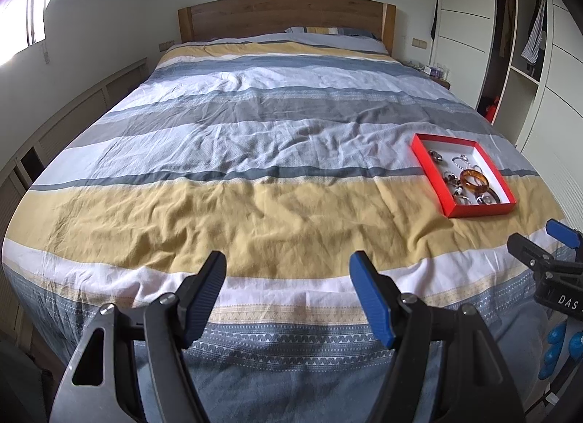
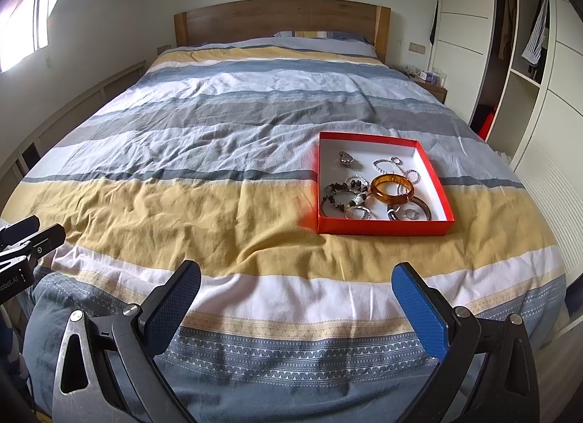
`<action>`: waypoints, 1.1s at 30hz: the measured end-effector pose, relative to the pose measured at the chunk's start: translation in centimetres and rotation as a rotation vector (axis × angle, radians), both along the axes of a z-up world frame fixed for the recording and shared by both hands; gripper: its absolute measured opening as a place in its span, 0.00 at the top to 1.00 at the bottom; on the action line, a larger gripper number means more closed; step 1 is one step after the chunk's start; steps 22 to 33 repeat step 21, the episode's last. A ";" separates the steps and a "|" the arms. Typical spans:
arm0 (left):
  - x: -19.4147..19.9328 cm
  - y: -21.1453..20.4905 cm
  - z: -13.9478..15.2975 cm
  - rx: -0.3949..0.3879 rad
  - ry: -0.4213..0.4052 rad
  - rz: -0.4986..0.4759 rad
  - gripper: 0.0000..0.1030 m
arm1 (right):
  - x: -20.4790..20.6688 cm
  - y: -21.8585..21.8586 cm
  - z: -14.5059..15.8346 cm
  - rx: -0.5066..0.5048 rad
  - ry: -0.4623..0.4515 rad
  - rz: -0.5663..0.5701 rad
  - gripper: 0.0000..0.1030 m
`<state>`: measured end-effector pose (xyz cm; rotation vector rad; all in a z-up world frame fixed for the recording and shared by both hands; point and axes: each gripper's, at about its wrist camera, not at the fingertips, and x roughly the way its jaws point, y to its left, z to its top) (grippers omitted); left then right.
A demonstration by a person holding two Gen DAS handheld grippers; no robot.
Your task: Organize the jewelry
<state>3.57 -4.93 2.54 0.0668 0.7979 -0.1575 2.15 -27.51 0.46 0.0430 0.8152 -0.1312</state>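
red cardboard box (image 2: pixel 382 228), shallow and white inside, lies flat on the striped duvet (image 2: pixel 226 211), straddling the edge between a grey band and a yellow band. inside the box, an amber bangle (image 2: pixel 392 187) sits near the middle, tilted up on other pieces; left of the bangle are beaded bracelets (image 2: pixel 344 194), and a silver chain (image 2: pixel 387 165) lies toward the box's far wall. a small metal piece (image 2: pixel 345 158) rests alone in the box's far left corner, apart from the rest. more rings and bands crowd the box's near wall, too tangled to tell apart

the right gripper (image 2: pixel 297 308) hangs in front of the box's near side, jaws spread wide with nothing between them. the left gripper (image 1: pixel 288 291) is well to the left of the box, jaws also wide and empty, over the duvet's yellow and white bands

beyond the box stands a wooden headboard (image 2: pixel 280 20), and right of the box an open white wardrobe (image 2: pixel 521 58) with clothes hanging
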 end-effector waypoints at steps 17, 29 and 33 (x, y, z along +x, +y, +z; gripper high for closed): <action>0.1 -0.1 -0.4 0.004 0.011 -0.001 0.34 | 0.2 0.0 -0.6 0.008 0.013 0.003 0.01; 0.2 -0.1 -0.5 0.002 0.013 -0.002 0.34 | 0.1 -0.1 -0.8 0.010 0.015 0.002 0.01; 0.2 -0.1 -0.5 0.002 0.013 -0.002 0.34 | 0.1 -0.1 -0.8 0.010 0.015 0.002 0.01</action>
